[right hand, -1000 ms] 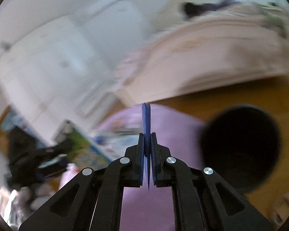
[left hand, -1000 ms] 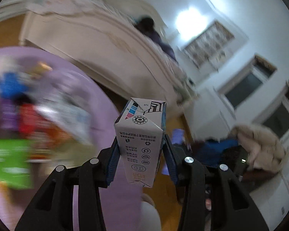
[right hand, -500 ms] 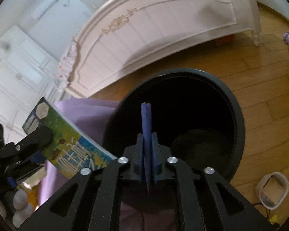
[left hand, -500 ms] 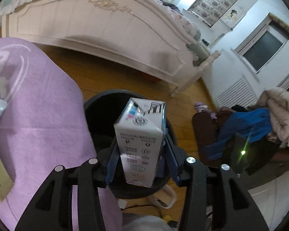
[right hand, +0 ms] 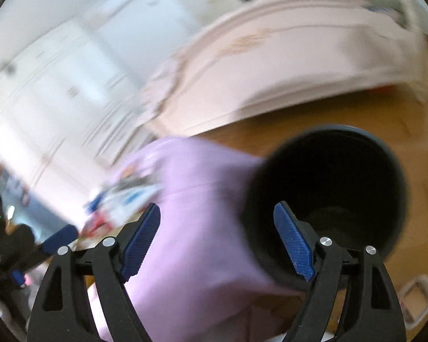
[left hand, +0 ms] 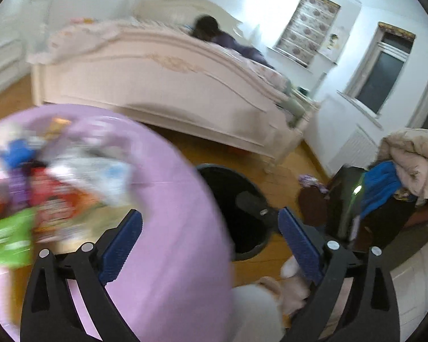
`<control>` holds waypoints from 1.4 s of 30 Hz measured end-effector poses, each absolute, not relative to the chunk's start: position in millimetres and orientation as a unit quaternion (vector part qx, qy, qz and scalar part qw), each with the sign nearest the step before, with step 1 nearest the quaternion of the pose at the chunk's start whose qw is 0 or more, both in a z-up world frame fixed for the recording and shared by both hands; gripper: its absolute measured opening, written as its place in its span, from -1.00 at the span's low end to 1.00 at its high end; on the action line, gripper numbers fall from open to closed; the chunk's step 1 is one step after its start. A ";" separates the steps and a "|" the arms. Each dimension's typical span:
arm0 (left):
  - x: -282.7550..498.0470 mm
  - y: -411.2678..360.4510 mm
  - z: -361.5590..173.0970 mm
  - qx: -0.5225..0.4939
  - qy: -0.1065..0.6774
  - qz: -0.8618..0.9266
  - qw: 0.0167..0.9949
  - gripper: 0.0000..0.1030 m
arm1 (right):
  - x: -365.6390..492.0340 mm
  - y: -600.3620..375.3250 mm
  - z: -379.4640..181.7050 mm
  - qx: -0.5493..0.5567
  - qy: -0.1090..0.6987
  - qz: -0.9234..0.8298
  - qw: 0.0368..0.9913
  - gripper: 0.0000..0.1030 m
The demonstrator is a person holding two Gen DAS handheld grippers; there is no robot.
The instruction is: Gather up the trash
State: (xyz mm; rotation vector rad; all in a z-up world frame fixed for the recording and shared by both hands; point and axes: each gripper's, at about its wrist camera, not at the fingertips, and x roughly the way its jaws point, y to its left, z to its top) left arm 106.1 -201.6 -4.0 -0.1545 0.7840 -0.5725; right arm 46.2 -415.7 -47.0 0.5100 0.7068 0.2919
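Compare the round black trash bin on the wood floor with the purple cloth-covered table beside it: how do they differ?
The round black trash bin is dark and hollow, its mouth open upward; the purple cloth-covered table is pale lilac with a flat covered top. The bin stands lower, on the wood floor; the tabletop rises above its rim. Blurred colourful wrappers lie on the table; the bin's inside is too dark to read. Both are rounded and stand close together.

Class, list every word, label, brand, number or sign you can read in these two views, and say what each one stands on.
No text can be read in either view.
Wrappers on the purple cloth: printed, but blurred beyond reading.
Poster by the window: too small to read.
Bin, bed, both tongs: no lettering visible.
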 end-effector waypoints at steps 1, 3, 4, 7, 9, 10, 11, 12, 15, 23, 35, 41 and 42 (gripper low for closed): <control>98.0 -178.1 -2.6 -0.070 0.369 -0.251 0.892 0.85 | 46.8 -393.8 -38.6 0.226 0.343 0.170 0.896 0.58; 86.7 -143.3 -3.4 -0.067 0.362 -0.209 0.906 0.85 | 47.0 -352.5 -24.2 0.179 0.344 0.220 0.895 0.58; 79.2 -118.6 -7.4 -0.065 0.363 -0.173 0.913 0.85 | 47.6 -331.4 -18.3 0.154 0.346 0.241 0.894 0.58; 66.1 -77.8 -20.9 -0.051 0.368 -0.111 0.922 0.85 | 53.0 -264.7 -4.7 0.078 0.364 0.306 0.876 0.58; 60.9 -59.7 -35.1 -0.026 0.377 -0.078 0.923 0.85 | 65.4 -227.1 -8.9 0.090 0.409 0.351 0.838 0.58; 60.1 -53.4 -41.1 -0.021 0.383 -0.070 0.921 0.84 | 70.6 -213.6 -13.2 0.105 0.429 0.355 0.824 0.58; 60.0 -44.8 -50.5 -0.024 0.390 -0.068 0.918 0.84 | 77.5 -200.1 -19.5 0.119 0.454 0.349 0.811 0.58; 60.0 -39.8 -55.7 -0.027 0.395 -0.065 0.916 0.83 | 82.2 -191.1 -24.4 0.126 0.467 0.340 0.807 0.58; 62.3 -31.2 -69.5 -0.034 0.402 -0.064 0.913 0.76 | 87.5 -173.2 -32.7 0.160 0.475 0.328 0.801 0.50; 75.0 -27.6 -76.6 -0.059 0.410 -0.087 0.906 -0.28 | 103.4 -154.3 -40.1 0.221 0.475 0.322 0.789 -0.76; 59.7 -19.2 -41.9 -0.104 0.382 -0.131 0.909 -0.86 | 41.2 -212.7 15.7 0.189 0.349 0.305 0.866 -0.89; 74.7 -64.4 -16.2 -0.107 0.364 -0.189 0.906 -0.86 | -1.7 -302.1 40.8 0.166 0.248 0.178 0.937 -0.89; 81.1 -77.0 -14.3 -0.105 0.366 -0.203 0.902 -0.86 | -5.2 -317.2 40.5 0.163 0.239 0.152 0.945 -0.89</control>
